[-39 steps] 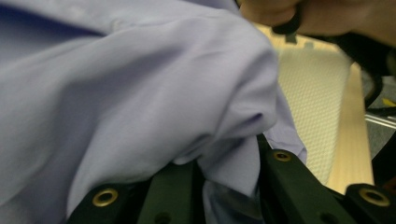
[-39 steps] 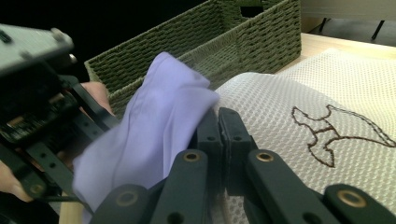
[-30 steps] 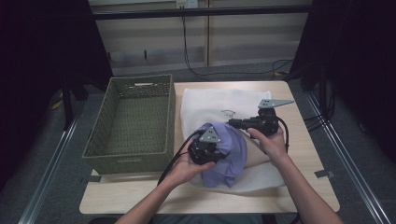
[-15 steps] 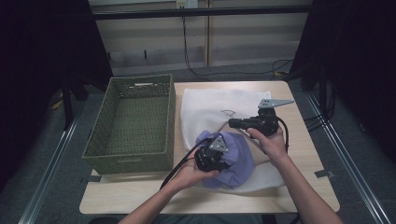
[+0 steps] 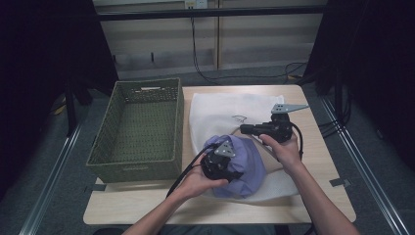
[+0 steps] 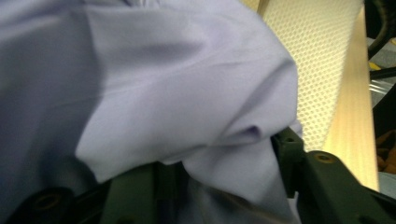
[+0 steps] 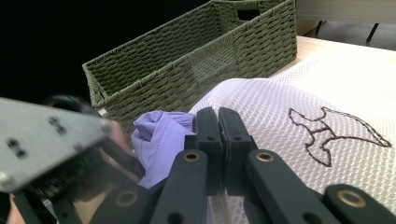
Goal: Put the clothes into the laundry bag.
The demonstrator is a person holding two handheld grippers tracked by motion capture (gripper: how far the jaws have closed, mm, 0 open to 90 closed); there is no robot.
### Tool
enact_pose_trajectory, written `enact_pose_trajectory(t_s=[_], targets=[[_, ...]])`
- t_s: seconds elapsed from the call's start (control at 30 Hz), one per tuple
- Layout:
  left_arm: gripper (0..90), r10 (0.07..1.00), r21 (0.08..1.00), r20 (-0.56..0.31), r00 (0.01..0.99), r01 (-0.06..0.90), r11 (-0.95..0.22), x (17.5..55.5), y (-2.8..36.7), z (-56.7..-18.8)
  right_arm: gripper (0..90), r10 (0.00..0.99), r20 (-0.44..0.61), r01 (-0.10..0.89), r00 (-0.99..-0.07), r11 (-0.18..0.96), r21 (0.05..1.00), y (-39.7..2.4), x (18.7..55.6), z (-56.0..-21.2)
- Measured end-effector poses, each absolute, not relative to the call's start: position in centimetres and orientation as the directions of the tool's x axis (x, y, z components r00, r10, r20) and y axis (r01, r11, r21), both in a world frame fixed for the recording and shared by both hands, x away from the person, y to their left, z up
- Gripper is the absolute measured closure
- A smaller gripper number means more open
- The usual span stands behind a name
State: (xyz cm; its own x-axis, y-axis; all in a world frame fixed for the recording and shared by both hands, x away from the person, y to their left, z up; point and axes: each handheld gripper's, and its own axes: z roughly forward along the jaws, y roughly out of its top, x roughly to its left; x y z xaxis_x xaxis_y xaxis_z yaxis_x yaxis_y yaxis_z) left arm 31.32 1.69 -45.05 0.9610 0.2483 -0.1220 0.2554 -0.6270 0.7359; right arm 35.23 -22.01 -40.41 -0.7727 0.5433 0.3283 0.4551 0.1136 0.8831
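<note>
Nearest to us, the left gripper (image 5: 219, 164) sits on a bunched lavender garment (image 5: 247, 164) at the table's front half, and in the left gripper view the cloth (image 6: 187, 107) billows over and between the spread jaws, so we read them as parted with fabric lying in the gap, though whether they pinch it we cannot tell. Just beyond, the right gripper (image 5: 244, 129) reaches leftward from the person's right hand (image 5: 285, 149); its jaws are pressed together on a raised fold of the white mesh laundry bag (image 7: 261, 112), with the lavender garment (image 7: 159, 137) poking out beside them. The mesh bag (image 5: 222, 110) lies spread across the wooden table (image 5: 323, 166) under the garment. It carries a small dark embroidered outline mark (image 7: 329, 130) (a logo shape, no letters we can read). Left of the bag, touching its edge, stands a green woven basket (image 5: 139, 129) with a handle slot in its far wall. Farther off we see a pale panelled wall (image 5: 264, 36), a dangling cable (image 5: 195, 44) and grey floor (image 5: 44, 186), dark curtains on both sides
</note>
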Motion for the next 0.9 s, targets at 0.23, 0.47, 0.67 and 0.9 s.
enact_pose_trajectory(t_s=[0.23,0.47,0.67,0.9], targets=[[38.9,0.293,0.782,-0.14,0.946,0.287,-0.553,31.3,3.5,-42.9,88.5,0.544,0.329,0.456,-0.771,0.112,0.883,-22.0,35.2,-40.4],[49.0,0.314,0.827,-0.148,0.938,0.291,-0.481,31.8,6.3,-40.8,88.5,0.542,0.332,0.457,-0.772,0.109,0.883,-22.1,35.3,-40.6],[55.6,0.366,0.863,-0.15,0.919,0.302,-0.405,32.4,8.2,-39.5,88.5,0.54,0.333,0.458,-0.773,0.112,0.882,-21.9,35.3,-40.6],[34.0,0.444,0.868,-0.154,0.883,0.336,-0.366,33.0,8.7,-39.8,88.5,0.54,0.33,0.456,-0.774,0.113,0.883,-21.9,35.3,-40.6]])
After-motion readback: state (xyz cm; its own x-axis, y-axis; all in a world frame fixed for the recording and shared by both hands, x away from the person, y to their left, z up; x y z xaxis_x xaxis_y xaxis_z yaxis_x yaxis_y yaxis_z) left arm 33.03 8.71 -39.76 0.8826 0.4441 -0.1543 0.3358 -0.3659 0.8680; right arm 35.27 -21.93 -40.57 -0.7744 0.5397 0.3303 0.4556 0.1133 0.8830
